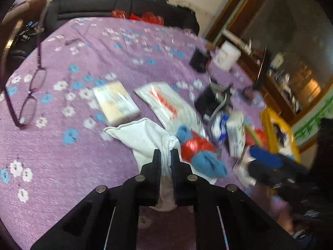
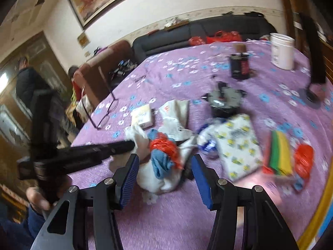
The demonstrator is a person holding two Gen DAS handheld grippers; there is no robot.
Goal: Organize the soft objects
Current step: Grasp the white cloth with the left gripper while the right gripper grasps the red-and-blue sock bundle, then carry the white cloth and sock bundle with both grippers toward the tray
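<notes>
White cloth (image 1: 145, 139) pinched in left claw (image 1: 165, 156), right claw (image 2: 164, 166) open

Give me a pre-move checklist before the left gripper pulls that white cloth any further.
1. Left gripper shut on the white cloth: ok, fabric pinched between the jaws.
2. Right gripper open and ready: ok, jaws wide, nothing held.
3. Blue cloth and red plastic bag off the white cloth: not ok, both lie on it.
4. Eyeglasses out of the way: ok, far to the side on the purple bedspread.
5. Grip depth: cannot tell, frames blurred.
</notes>
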